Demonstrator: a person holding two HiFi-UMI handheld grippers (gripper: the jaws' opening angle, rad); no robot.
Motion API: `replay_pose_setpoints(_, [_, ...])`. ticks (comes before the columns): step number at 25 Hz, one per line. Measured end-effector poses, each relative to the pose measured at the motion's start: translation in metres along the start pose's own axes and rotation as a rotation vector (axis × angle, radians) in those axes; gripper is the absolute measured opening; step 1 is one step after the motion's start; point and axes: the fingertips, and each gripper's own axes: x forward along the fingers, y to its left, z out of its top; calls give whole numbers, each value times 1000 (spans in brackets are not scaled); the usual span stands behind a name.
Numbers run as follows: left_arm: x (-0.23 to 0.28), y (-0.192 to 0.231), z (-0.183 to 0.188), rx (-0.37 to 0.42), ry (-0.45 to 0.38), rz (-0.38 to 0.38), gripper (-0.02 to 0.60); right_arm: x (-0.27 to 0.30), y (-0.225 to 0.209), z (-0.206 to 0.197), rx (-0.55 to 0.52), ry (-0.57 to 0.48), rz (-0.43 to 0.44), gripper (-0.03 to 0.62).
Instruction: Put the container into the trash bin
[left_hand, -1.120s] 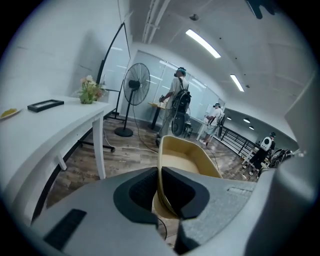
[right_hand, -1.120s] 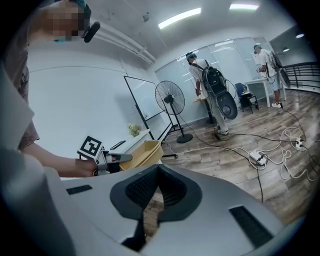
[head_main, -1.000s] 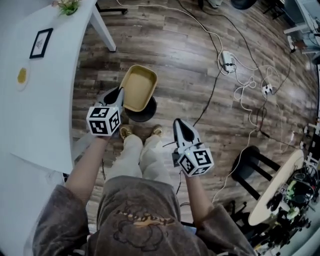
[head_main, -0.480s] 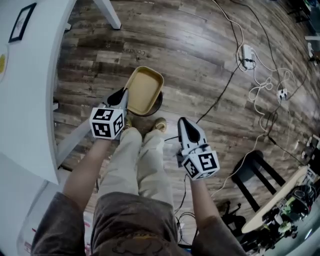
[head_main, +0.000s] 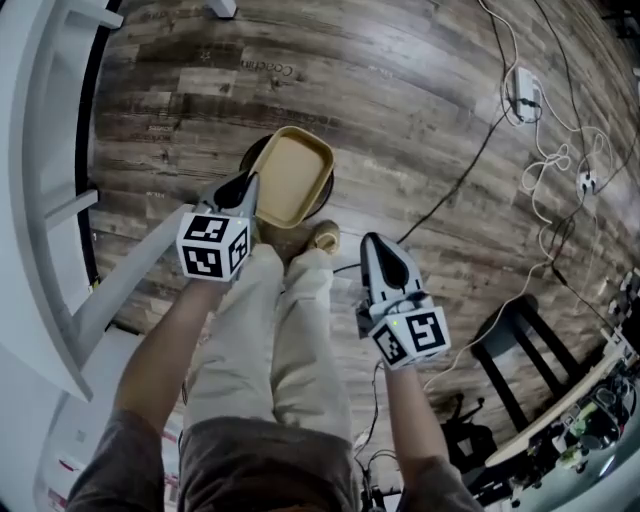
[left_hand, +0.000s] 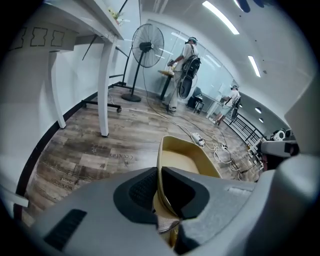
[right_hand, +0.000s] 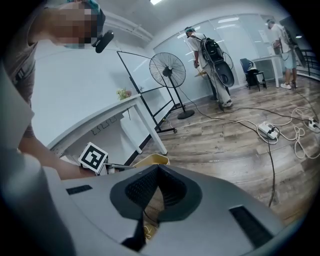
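Container is a shallow tan tray-type thing, and it's hanging right over the trash bin. It covers most of the opening, so only slivers of the dark round rim peek out on either side. Left gripper has its fingers clamped on the container's near rim, one finger inside the wall and one outside. You can see that clearly in the left gripper view. Right gripper is off to the right of the bin, above the floor, fingers pressed together with nothing in them.

Progress-wise I'd say the carry is basically done and it's lined up above the bin, but it isn't inside and hasn't been let go yet. What's left, as far as I can judge: lower or tip it, then open up.

Count: one container, one bin, two grippers, and only the left one is doing any work.
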Motion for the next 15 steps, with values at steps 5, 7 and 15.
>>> replay_pose_setpoints(5, [16,6,-26,14,40,22,26,5,-13,-7,16,-17,-17,2])
replay_pose_setpoints(7, [21,10,-32,18,56,37,26,7,-15,-7,17,-24,-24,2])
replay_pose_setpoints(15, [64,25,-71,83,147,80,26,9,-20,5,17,-63,-54,2])
